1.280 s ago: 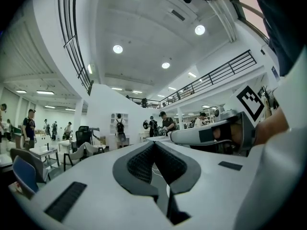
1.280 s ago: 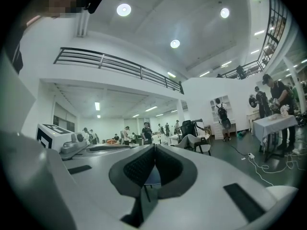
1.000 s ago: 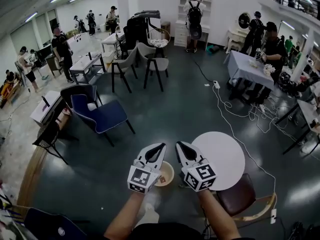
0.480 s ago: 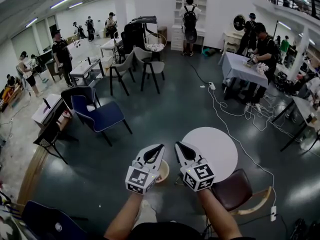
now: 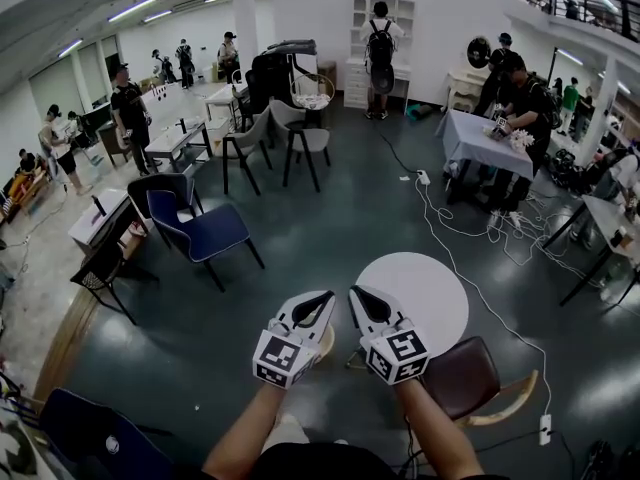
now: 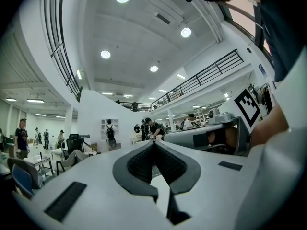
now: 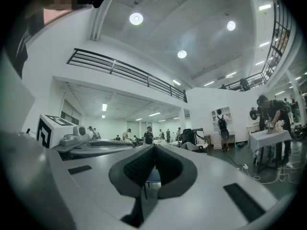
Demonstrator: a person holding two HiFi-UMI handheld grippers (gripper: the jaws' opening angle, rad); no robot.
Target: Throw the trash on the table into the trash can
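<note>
Trash can point(image 5: 324, 342): tan, round, on the floor beneath and just right of my left tongs point(image 5: 322, 301), mostly hidden by them; contents not visible. My left tongs are pressed together, nothing between the pads. My right tongs point(image 5: 358, 298) are likewise pressed together, pinching nothing. Both are held level, side by side, close but apart. Round white table point(image 5: 425, 288) sits just ahead and right of the right tongs. Brown chair point(image 5: 468, 380) stands right of the right tongs, at the table's near edge. Blue chair point(image 5: 205, 233) stands well ahead, left of the left tongs.
</note>
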